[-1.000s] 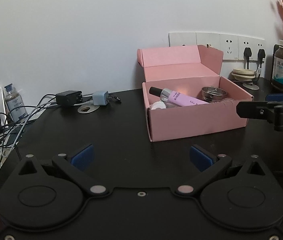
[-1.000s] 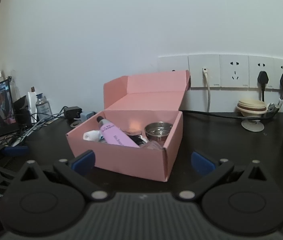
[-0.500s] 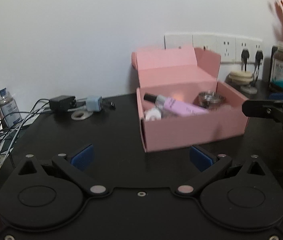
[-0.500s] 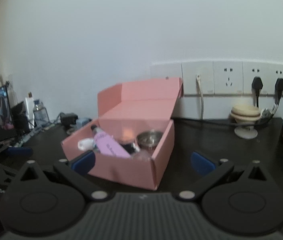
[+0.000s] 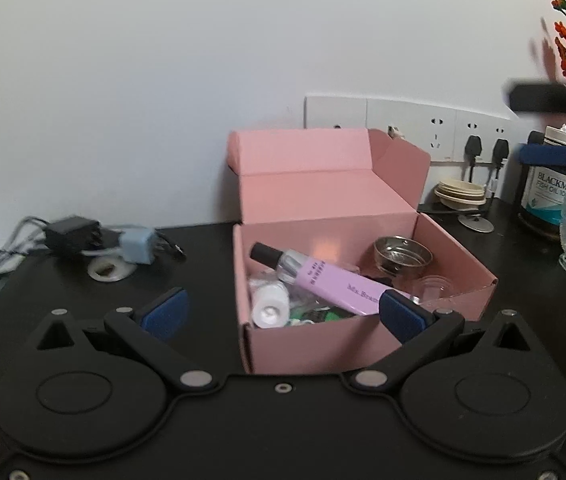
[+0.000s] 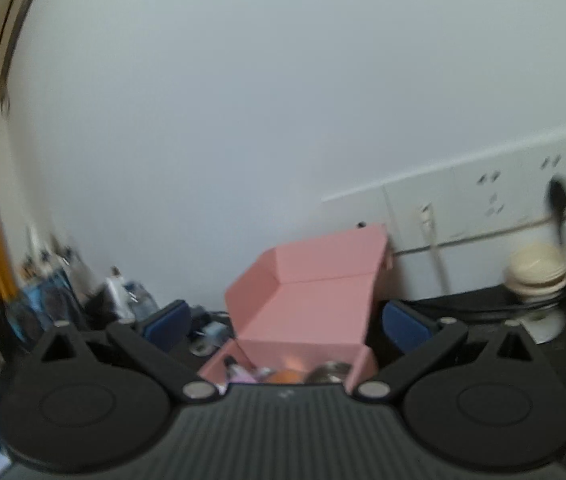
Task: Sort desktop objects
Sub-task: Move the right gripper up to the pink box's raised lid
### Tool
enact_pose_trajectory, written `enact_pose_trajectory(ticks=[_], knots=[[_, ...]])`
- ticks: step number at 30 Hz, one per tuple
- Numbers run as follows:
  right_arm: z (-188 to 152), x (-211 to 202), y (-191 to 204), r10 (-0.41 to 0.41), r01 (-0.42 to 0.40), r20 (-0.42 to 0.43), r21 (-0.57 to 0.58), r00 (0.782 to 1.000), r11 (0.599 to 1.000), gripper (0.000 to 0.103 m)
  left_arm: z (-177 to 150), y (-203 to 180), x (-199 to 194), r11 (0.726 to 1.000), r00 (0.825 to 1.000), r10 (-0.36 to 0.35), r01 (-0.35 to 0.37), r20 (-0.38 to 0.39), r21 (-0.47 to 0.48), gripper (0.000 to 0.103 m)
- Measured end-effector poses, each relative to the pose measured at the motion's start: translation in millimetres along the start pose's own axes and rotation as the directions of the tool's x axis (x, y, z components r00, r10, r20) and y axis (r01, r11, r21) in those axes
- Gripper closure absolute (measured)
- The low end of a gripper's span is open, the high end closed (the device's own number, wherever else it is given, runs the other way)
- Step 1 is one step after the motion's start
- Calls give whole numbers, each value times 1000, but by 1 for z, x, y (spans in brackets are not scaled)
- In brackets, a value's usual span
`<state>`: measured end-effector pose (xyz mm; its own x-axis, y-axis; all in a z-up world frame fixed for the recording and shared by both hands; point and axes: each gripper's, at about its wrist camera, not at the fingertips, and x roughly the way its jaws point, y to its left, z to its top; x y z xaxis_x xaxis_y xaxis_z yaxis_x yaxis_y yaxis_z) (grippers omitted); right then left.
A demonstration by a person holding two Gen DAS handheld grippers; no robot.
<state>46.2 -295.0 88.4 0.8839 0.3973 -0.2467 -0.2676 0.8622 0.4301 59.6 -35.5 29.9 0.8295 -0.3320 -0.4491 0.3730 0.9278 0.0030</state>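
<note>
A: Item, pink box (image 5: pixel 323 344): what is being risked?

B: Its thin front wall is being crowded by the spread, empty left gripper (image 5: pixel 281 312); it could be dented or shoved along the black desk (image 5: pixel 203 252). The right gripper (image 6: pixel 283 320), also spread and empty, is being seen through blur, so misjudged aim is likely.

A: Condition?

B: Lid is being held upright; a lilac tube (image 5: pixel 335 286), white bottle (image 5: pixel 270 306) and metal cup (image 5: pixel 402 253) are being stored inside, mid-desk, near the wall sockets (image 5: pixel 435 132).

The left gripper (image 5: pixel 283 314) hangs wide-jawed before the open pink box (image 5: pixel 347 332) on the black desk (image 5: pixel 203 264), a lilac tube (image 5: pixel 339 286) and probably a steel cup (image 5: pixel 402 254) inside.
</note>
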Motion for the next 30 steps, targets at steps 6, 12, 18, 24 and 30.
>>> enact_pose_trajectory(ticks=[6,12,18,24,30], knots=[[15,65,-50,50,-35,-68,206,996,978,1,-4,8,7,997,998,-59,58,-21,-52,0],[14,111,-74,105,-65,-114,314,988,947,1,-3,6,9,995,997,-79,77,-22,-57,0],[15,132,-79,141,-95,-123,327,982,940,1,-4,5,8,995,996,-86,85,-22,-60,0],[15,134,-78,185,-140,-101,346,978,928,1,-4,4,10,995,996,-89,87,-30,-57,0],[18,116,-68,254,-221,-72,307,964,926,1,-6,-1,14,995,995,-90,88,-51,-41,0]])
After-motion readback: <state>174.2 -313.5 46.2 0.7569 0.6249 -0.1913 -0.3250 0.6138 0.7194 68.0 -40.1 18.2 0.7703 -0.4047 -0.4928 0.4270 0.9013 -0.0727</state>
